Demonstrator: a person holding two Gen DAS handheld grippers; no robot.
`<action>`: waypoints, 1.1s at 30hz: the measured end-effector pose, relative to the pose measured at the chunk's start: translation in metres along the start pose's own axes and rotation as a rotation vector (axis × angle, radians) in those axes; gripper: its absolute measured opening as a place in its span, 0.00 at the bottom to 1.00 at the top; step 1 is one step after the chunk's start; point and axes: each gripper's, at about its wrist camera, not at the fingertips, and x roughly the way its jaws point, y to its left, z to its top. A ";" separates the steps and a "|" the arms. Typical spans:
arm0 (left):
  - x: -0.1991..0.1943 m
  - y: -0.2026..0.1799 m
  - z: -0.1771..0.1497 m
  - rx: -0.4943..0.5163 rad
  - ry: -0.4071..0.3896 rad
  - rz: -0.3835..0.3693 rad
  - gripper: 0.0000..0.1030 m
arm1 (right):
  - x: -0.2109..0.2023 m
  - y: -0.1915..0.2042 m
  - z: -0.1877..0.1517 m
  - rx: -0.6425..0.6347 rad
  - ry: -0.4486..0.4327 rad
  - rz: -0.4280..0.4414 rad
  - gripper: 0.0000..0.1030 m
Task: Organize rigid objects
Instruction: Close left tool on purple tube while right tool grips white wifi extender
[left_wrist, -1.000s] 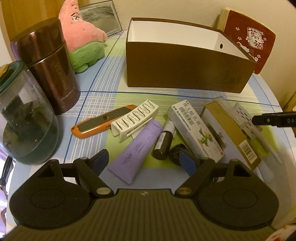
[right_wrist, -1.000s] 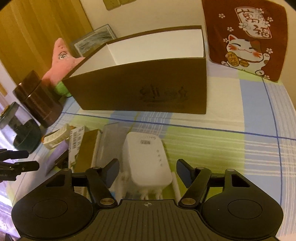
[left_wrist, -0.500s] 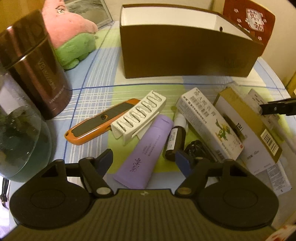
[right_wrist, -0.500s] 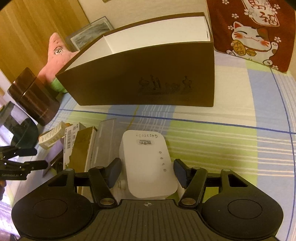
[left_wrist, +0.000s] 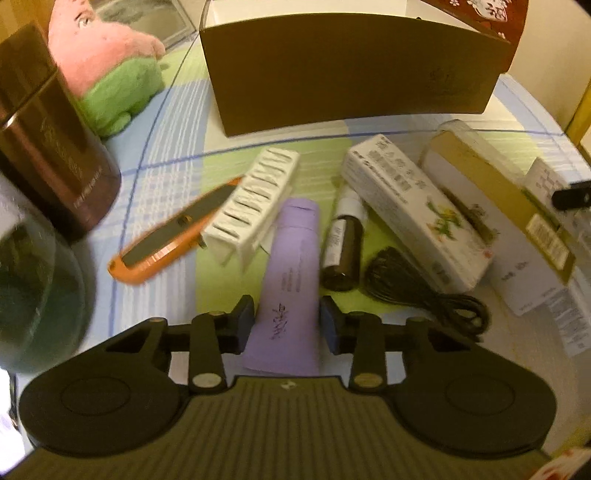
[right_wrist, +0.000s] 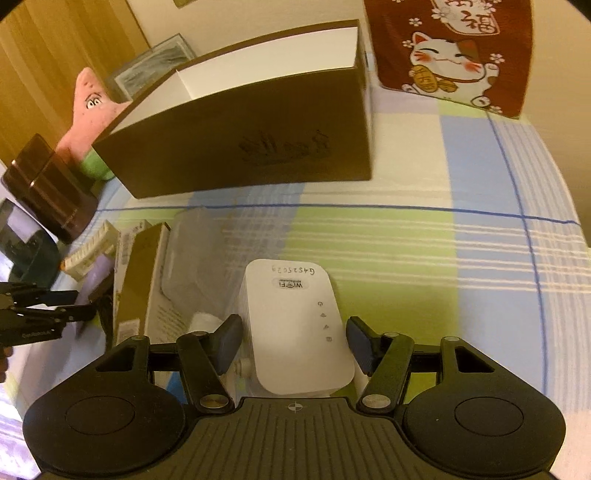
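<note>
A purple tube lies on the checked cloth, its flat end between the pads of my left gripper. The jaws are closing and both pads touch the tube's sides. My right gripper is shut on a white WiFi extender, which has a pad against each side. An open brown box with a white inside stands behind the clutter; in the right wrist view this brown box is straight ahead. The left gripper shows at that view's left edge.
Around the tube lie an orange utility knife, a white slotted rack, a small brown bottle, a black cable, a white carton and a gold-and-white box. A brown flask and a glass jar stand left.
My left gripper came down over the purple tube and its jaws closed from wide apart onto it. My right gripper shifted the WiFi extender to the right, away from the clear packaging.
</note>
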 end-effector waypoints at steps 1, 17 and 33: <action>-0.002 -0.002 -0.002 -0.016 0.011 0.001 0.32 | -0.002 0.000 -0.002 -0.002 0.002 -0.006 0.57; 0.002 -0.022 0.008 -0.020 0.009 0.038 0.30 | -0.006 0.007 -0.006 -0.079 0.011 -0.028 0.57; -0.024 -0.042 -0.016 -0.166 -0.001 0.095 0.30 | -0.017 0.001 -0.009 -0.168 0.020 0.030 0.53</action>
